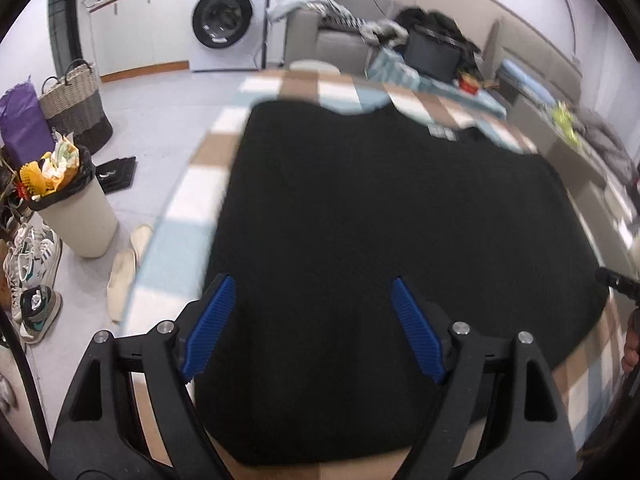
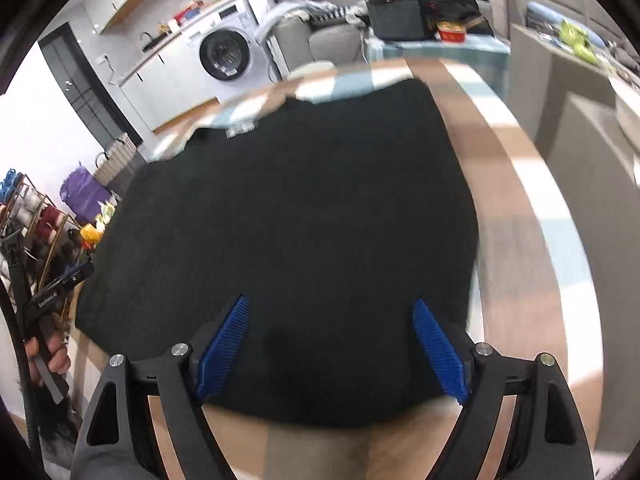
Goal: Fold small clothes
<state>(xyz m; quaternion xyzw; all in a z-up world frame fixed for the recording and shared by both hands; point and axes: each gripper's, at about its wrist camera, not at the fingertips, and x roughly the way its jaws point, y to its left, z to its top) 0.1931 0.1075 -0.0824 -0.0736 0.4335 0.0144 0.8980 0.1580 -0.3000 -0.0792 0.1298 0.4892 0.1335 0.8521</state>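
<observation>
A black garment (image 1: 380,248) lies spread flat on a checked tablecloth (image 1: 192,192); it also fills the right wrist view (image 2: 288,232). A small white label (image 1: 442,133) shows near its far edge, also in the right wrist view (image 2: 240,130). My left gripper (image 1: 312,286) is open, hovering over the garment's near left part, holding nothing. My right gripper (image 2: 330,306) is open over the garment's near right part, also empty. The other gripper's tip shows at the right edge of the left view (image 1: 616,282) and at the left edge of the right view (image 2: 56,292).
Checked tablecloth (image 2: 528,200) covers the table. On the floor at left stand a full waste bin (image 1: 76,208), a woven basket (image 1: 76,104) and shoes (image 1: 36,264). A washing machine (image 1: 226,20) and a sofa with piled clothes (image 1: 432,36) are behind.
</observation>
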